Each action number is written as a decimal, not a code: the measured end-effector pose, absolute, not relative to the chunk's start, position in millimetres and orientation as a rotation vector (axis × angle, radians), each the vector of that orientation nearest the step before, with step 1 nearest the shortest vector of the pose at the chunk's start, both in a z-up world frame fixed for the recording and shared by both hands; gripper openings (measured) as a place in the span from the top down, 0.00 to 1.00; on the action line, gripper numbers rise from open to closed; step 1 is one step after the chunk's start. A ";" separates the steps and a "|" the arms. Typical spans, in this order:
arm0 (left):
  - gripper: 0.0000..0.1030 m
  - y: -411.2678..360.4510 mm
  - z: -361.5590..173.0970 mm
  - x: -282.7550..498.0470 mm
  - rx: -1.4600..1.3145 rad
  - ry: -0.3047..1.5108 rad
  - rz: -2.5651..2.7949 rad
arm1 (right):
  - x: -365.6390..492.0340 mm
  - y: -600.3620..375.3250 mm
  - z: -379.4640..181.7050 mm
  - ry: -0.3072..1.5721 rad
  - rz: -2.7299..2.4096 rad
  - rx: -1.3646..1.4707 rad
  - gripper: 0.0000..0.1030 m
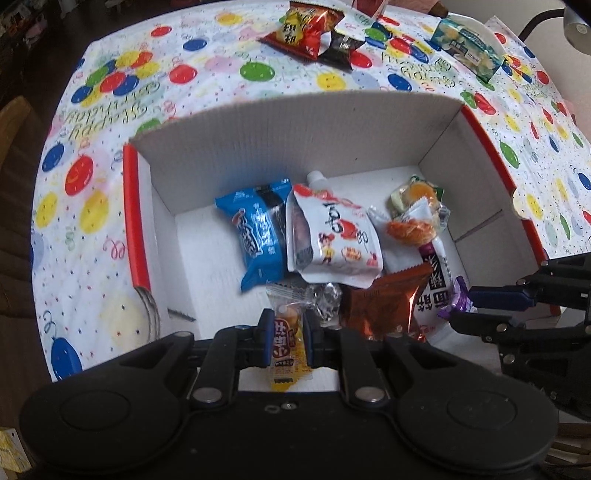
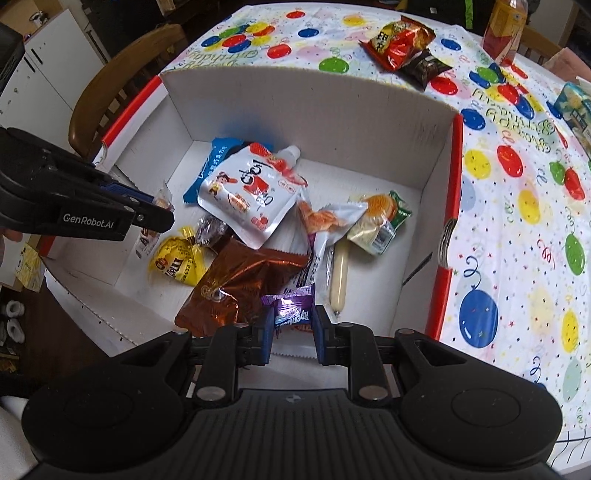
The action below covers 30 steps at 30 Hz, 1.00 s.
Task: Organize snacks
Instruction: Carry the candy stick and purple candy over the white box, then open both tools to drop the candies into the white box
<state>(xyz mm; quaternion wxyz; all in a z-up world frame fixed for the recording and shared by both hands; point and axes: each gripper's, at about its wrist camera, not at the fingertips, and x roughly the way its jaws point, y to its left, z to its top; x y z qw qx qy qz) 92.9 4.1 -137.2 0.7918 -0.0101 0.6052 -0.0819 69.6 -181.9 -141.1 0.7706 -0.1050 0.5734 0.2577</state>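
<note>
Over the open corrugated white box [image 1: 295,122] now, red trim along its rim. Left gripper [image 1: 286,341] clenched on a slim yellow-orange packet [image 1: 287,350] with crimped clear ends, above the box's near edge. Right gripper [image 2: 293,334] pinching a glossy purple candy wrapper [image 2: 291,308], also at the box's near edge. Down on the box floor: blue pillow-pack [image 1: 258,232], white spouted pouch [image 1: 332,236] at centre, crinkled copper foil bag [image 2: 236,288] nearer. Only in the right view: pale sausage stick [image 2: 340,277] and knotted yellow bag [image 2: 177,262]. Beyond the box's far wall, red chip bag [image 1: 306,29] on the balloon-print tablecloth [image 1: 110,110].
</note>
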 end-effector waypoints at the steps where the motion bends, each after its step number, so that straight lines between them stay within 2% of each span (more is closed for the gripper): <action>1: 0.86 3.8 -139.1 92.3 -0.024 1.306 -0.176 | 69.3 -182.2 -141.5 1.246 0.557 -0.222 0.78; 20: 0.84 6.1 -141.8 87.9 -0.101 1.318 -0.175 | 71.1 -193.1 -139.5 1.248 0.540 -0.103 0.73; 26: 0.75 7.5 -135.0 85.1 -0.110 1.293 -0.181 | 67.8 -194.6 -132.3 1.225 0.581 -0.058 0.51; 28: 0.71 7.1 -131.0 83.7 -0.110 1.278 -0.189 | 65.5 -194.2 -127.8 1.204 0.575 -0.061 0.38; 30: 0.64 6.2 -126.3 82.0 -0.107 1.259 -0.192 | 64.4 -195.7 -122.8 1.187 0.569 -0.052 0.37</action>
